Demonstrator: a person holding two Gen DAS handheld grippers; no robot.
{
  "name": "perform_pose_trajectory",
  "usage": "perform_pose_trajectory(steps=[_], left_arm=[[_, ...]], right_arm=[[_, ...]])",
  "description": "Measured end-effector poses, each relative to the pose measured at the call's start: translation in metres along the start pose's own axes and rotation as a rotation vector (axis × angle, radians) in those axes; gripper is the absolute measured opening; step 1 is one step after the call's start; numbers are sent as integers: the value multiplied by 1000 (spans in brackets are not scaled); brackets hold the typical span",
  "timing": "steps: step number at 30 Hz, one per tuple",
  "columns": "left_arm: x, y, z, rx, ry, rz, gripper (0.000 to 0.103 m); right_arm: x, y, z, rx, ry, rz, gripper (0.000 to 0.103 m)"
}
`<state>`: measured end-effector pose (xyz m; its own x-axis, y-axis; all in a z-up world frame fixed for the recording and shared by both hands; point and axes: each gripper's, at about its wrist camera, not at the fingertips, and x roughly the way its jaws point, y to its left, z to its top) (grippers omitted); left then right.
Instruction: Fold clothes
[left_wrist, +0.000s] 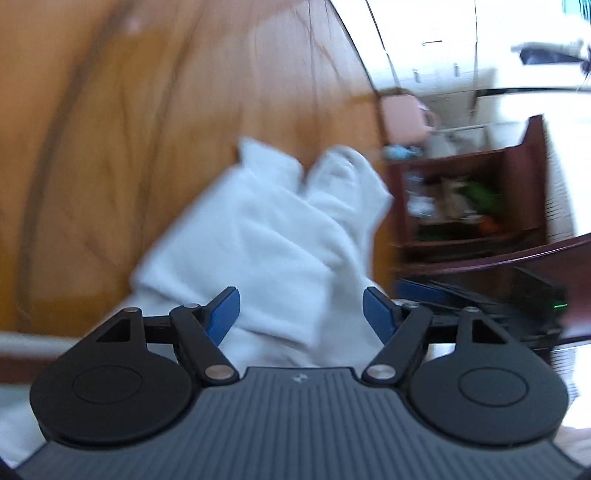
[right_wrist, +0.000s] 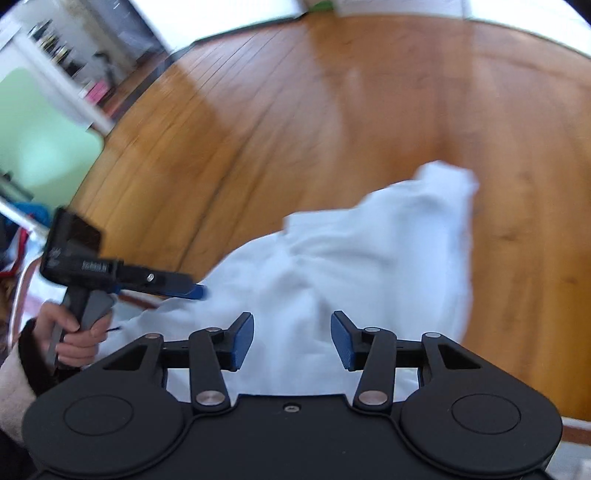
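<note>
Left claw (left_wrist: 301, 310) spread wide, nothing between its blue pads. The white garment (left_wrist: 266, 236) lies crumpled on the wooden worktop (left_wrist: 110, 147), mid-frame, just beyond the tips. Right claw (right_wrist: 291, 339) also gapes wide and empty, hovering over the garment's near edge; the hand (right_wrist: 74, 332) sits lower left.
</note>
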<state>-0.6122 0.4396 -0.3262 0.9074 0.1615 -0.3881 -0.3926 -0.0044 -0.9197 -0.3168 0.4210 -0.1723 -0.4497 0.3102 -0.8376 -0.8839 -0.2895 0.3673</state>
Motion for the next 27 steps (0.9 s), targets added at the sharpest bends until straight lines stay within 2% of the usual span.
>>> perform_pose_trajectory(steps=[5, 8, 9, 10, 11, 13, 15, 17, 21, 24, 27], left_arm=[[4, -3, -7, -12, -24, 1, 73], [1, 1, -9, -54, -48, -43, 73], [-3, 2, -9, -67, -62, -62, 73], [-7, 3, -9, -79, -87, -79, 73], [-13, 5, -8, -90, -120, -94, 73], [-23, 14, -8, -154, -186, -143, 73], [-33, 25, -8, -231, -252, -198, 73], [-35, 31, -10, -274, -234, -216, 73], [-27, 11, -16, -202, -139, -151, 74], [-15, -15, -20, -71, -57, -42, 77], [-8, -26, -28, -24, -36, 46, 77]], right_arm=[[25, 12, 11, -72, -3, 37, 58], [36, 19, 15, -111, -21, 68, 58], [40, 22, 16, -124, -27, 78, 53], [44, 24, 17, -137, -33, 88, 41], [48, 27, 19, -150, -38, 98, 8], [55, 32, 21, -175, -50, 118, 8], [35, 39, 15, -190, -86, 212, 7], [13, 45, 4, -199, -78, 297, 7], [-3, 52, -35, -271, 40, 326, 7], [-1, 45, -66, -260, 142, 334, 7], [2, 36, -94, -255, 245, 314, 7]])
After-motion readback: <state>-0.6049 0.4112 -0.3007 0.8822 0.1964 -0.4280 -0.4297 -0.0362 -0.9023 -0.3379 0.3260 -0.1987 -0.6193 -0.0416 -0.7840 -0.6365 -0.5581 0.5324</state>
